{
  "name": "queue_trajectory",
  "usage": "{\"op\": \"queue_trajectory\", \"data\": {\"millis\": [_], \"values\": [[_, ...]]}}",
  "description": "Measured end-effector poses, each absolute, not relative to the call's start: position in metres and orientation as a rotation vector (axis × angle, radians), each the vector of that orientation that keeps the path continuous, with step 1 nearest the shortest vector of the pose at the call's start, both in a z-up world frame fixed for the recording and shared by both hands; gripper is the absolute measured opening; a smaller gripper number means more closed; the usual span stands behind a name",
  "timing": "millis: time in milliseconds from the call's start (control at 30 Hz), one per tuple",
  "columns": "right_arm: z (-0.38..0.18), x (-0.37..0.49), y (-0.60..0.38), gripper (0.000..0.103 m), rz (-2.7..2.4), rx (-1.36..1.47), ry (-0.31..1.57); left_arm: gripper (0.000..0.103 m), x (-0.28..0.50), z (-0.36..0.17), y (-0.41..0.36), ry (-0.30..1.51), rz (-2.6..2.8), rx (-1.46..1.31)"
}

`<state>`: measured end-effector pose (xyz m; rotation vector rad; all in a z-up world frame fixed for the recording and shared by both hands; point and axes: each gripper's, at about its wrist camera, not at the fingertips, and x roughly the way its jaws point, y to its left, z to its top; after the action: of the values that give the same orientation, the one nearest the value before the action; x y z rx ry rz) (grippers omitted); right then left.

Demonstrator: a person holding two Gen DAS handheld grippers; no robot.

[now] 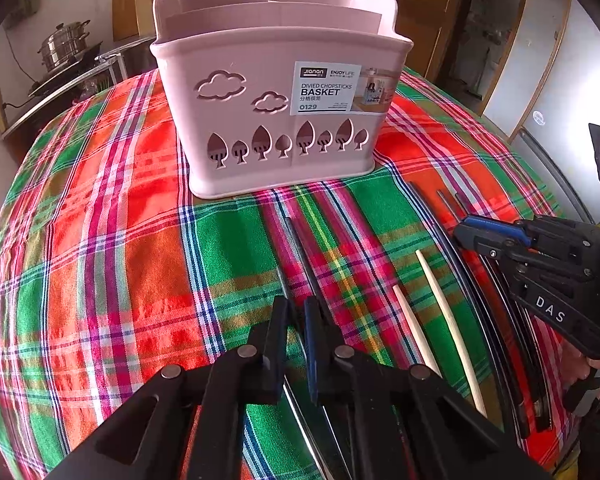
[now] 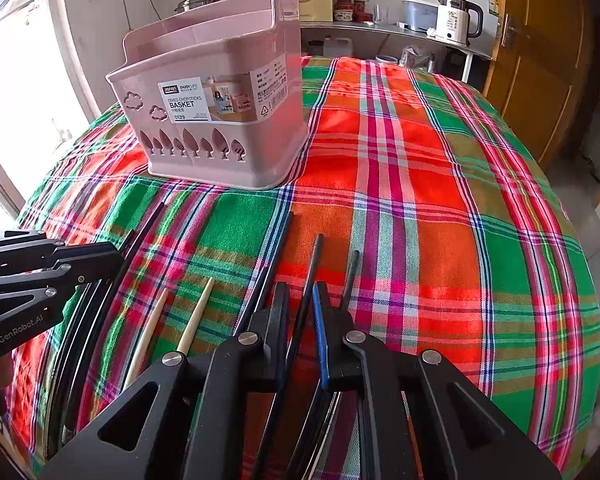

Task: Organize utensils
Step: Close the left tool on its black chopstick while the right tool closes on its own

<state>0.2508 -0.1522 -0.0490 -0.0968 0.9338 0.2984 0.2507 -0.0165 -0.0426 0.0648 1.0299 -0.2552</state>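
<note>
Left wrist view: left gripper (image 1: 296, 312) low over the tablecloth (image 1: 112, 240), jaws narrow around a dark chopstick (image 1: 296, 240), contact not clear; long axis straight ahead toward the pink basket (image 1: 276, 120) at the far side of the cloth; two pale chopsticks (image 1: 440, 312) just to the right, parallel; right gripper (image 2: 300, 300) likewise narrow astride another black chopstick (image 2: 314, 272), grip uncertain; left arm nearer the basket, probably; basket compartments divided, contents hidden, nothing above the rim.
</note>
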Motion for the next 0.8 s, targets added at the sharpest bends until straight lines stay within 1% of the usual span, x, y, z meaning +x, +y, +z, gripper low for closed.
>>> {"op": "queue_trajectory", "data": {"millis": [200,333,500,800], "values": [[-0.046,0.251,-0.155,0.007,0.312,-0.068,0.929,0.007,0.253,-0.039,-0.011,1.021,-0.268,0.018],[-0.034,0.245,-0.157,0.007,0.328,-0.046,0.904,0.007,0.248,-0.025,-0.007,0.989,-0.284,-0.008],[-0.007,0.238,-0.16,0.007,0.354,-0.024,0.85,0.006,0.239,0.01,-0.001,0.919,-0.304,-0.024],[0.064,0.212,-0.166,0.005,0.398,0.007,0.693,0.005,0.214,0.091,0.011,0.756,-0.331,-0.037]]}}
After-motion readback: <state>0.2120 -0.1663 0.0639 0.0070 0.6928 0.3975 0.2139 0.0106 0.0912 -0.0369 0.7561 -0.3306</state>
